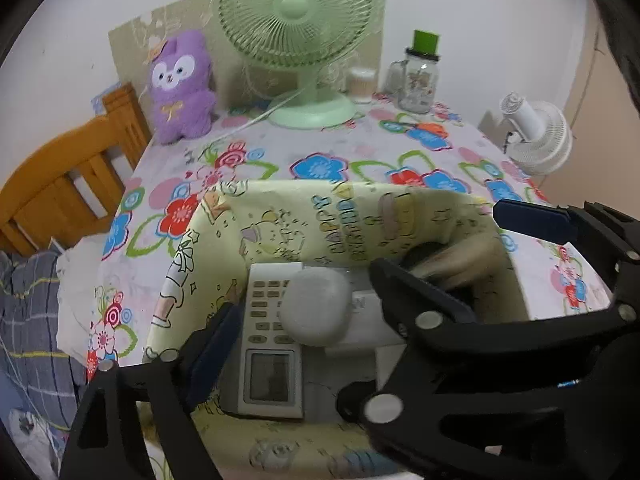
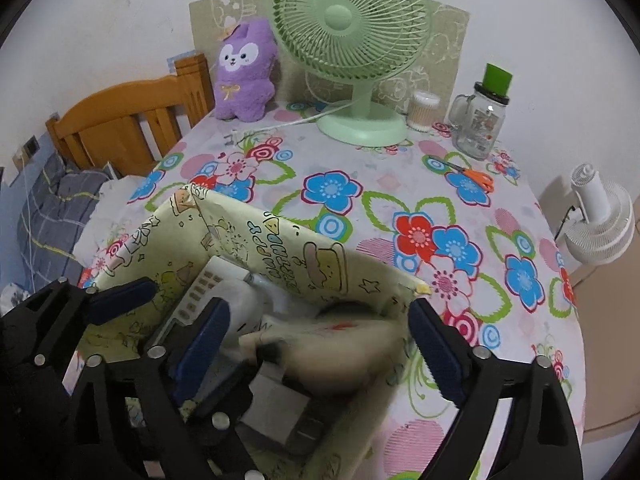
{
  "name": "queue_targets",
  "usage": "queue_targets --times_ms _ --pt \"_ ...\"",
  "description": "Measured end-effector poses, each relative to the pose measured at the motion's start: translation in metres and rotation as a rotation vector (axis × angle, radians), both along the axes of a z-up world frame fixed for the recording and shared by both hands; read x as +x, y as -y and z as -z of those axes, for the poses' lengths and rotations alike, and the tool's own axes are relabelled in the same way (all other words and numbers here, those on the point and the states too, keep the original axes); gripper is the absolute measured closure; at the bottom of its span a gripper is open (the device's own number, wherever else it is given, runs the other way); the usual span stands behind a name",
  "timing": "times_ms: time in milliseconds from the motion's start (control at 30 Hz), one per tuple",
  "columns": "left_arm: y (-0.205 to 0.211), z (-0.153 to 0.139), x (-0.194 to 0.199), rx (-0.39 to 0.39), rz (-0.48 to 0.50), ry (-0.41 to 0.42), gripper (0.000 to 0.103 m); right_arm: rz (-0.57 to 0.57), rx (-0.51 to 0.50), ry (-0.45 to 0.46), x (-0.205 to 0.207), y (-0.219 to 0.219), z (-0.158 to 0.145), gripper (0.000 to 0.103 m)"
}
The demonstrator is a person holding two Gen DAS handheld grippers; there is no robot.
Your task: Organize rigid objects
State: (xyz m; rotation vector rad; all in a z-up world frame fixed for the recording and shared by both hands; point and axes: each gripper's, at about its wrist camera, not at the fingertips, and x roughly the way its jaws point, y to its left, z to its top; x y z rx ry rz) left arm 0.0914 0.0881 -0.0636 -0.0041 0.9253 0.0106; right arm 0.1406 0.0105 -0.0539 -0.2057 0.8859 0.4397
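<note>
Both tools, left (image 1: 360, 276) and right (image 2: 316, 340), gape wide over the yellow bin (image 1: 224, 220); withdraw vertically, sparing the remote (image 1: 268, 344).

Yellow box (image 1: 280, 216) is crowded: remote (image 1: 270, 344), white case (image 1: 316, 306) and a blurred object (image 2: 332, 356) fill the floor. Tablecloth (image 2: 380, 184) between box and green fan (image 2: 352, 40) is open. Scissors (image 2: 472, 174) and jar (image 2: 480, 120) block the far right.

Remote (image 1: 272, 344) in bin (image 1: 188, 280), fan (image 1: 298, 40) behind.
</note>
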Motion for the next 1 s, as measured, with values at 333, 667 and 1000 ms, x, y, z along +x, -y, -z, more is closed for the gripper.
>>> queue_targets --times_ms 333,667,1000 --pt "0.026 -0.019 -0.017 0.026 0.040 0.063 0.008 0.045 0.034 0.035 -0.019 0.029 -0.014 0.006" --pt "0.049 -0.029 -0.030 0.016 0.064 0.087 0.007 0.098 0.052 0.053 -0.035 0.061 -0.024 0.006" --pt "0.063 -0.043 -0.042 0.000 0.061 0.118 0.004 0.143 0.084 0.076 -0.051 0.088 -0.037 0.006"
